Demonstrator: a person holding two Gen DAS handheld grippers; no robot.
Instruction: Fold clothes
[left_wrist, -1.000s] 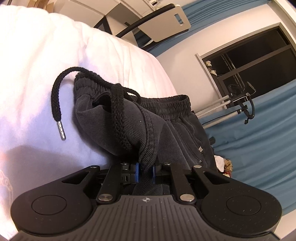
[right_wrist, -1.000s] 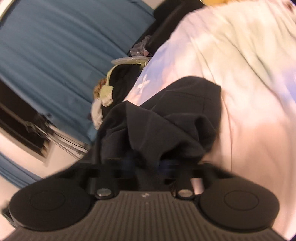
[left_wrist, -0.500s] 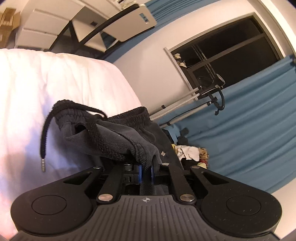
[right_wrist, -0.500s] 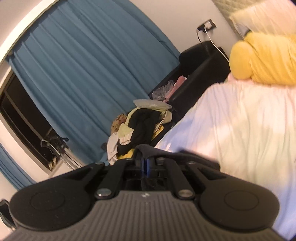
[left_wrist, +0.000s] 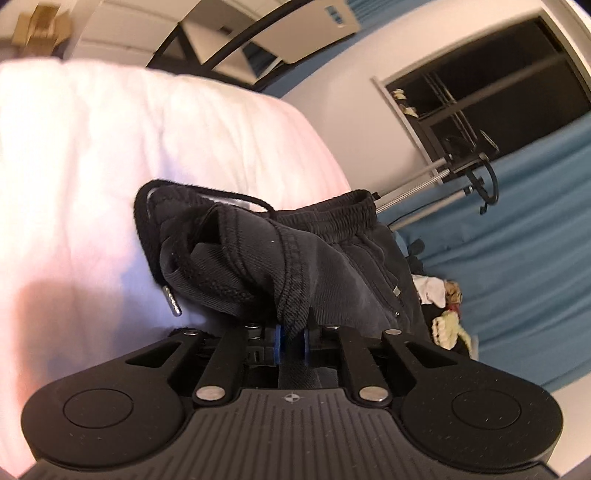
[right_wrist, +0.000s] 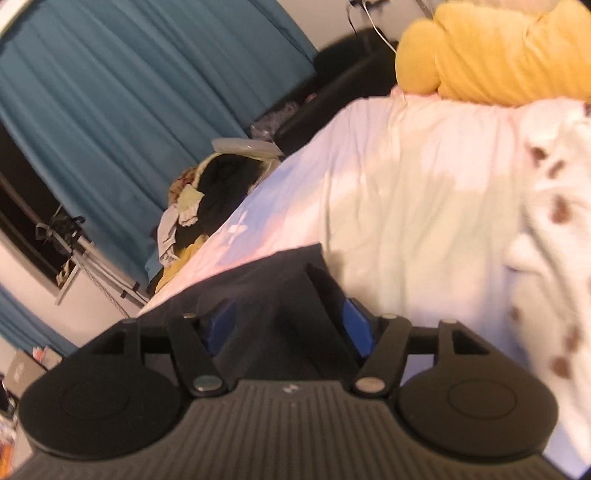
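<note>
- The left gripper (left_wrist: 291, 341) is clamping a stitched hem of the black shorts (left_wrist: 295, 254); its blue pads (left_wrist: 279, 341) are pressing together on the fabric.
- The shorts are lying bunched on the white bed (left_wrist: 110, 166), near its right edge in the left wrist view, with the elastic waistband (left_wrist: 332, 210) sitting at the far side of the heap.
- A black drawstring (left_wrist: 207, 192) is looping over the top of the shorts, and its metal tip (left_wrist: 173, 301) is hanging against the bed at the shorts' left side.
- The right gripper (right_wrist: 288, 325) is opening; its blue pads (right_wrist: 356, 326) are standing well apart and are not pressing on anything.
- Dark cloth of the shorts (right_wrist: 266, 280) is lying between and just ahead of the right gripper's fingers, resting on the bed (right_wrist: 406, 221).
- Beyond the shorts in the right wrist view, a yellow pillow (right_wrist: 491, 55) is sitting at the far end of the bed.
- A spotted white cover (right_wrist: 550, 221) is lying on the bed to the right of the shorts.
- A pile of clothes (right_wrist: 207, 195) is sitting off the bed's left edge, in front of a blue curtain (right_wrist: 129, 92).
- In the left wrist view a dark window (left_wrist: 491, 81) is showing on the wall beyond the shorts.
</note>
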